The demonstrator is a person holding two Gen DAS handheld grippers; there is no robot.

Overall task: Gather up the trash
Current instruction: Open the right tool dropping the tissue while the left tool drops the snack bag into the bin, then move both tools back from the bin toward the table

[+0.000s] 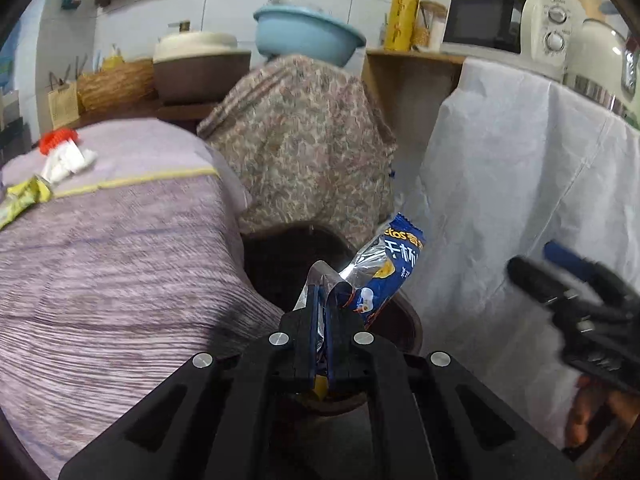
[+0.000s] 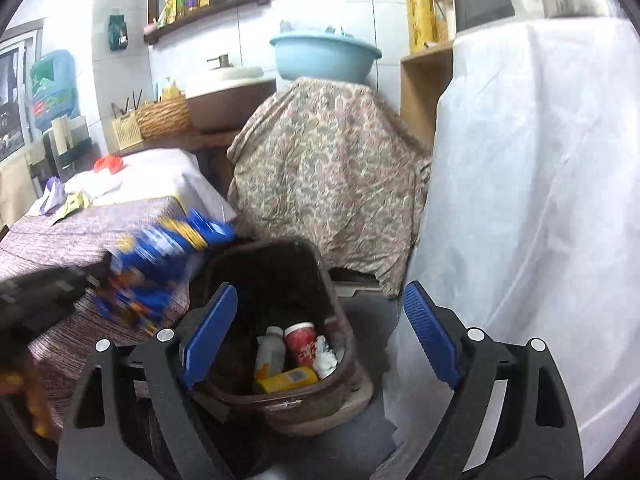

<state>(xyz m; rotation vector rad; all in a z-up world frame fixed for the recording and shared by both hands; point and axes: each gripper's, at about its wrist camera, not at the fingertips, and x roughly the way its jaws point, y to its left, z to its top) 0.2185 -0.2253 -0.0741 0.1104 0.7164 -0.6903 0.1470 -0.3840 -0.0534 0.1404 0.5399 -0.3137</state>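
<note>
My left gripper (image 1: 322, 300) is shut on a blue and silver snack wrapper (image 1: 390, 270), held just above the brown trash bin (image 1: 404, 320). In the right wrist view that wrapper (image 2: 160, 264) appears blurred at the left, beside the bin's (image 2: 320, 268) near rim, with the left gripper (image 2: 44, 292) behind it. My right gripper (image 2: 320, 340) is open with nothing between its blue pads, above the bin. Inside lie a white bottle (image 2: 270, 352), a red cup (image 2: 300, 342), crumpled paper (image 2: 326, 356) and a yellow packet (image 2: 288, 380). The right gripper (image 1: 576, 292) also shows at the right of the left wrist view.
A table with a purple striped cloth (image 1: 120, 260) stands left of the bin, holding a red-capped white item (image 1: 64, 152) and a yellow-green wrapper (image 1: 20, 200). A floral-covered object (image 2: 332, 176) stands behind the bin, a white-draped cabinet (image 2: 520, 200) to the right.
</note>
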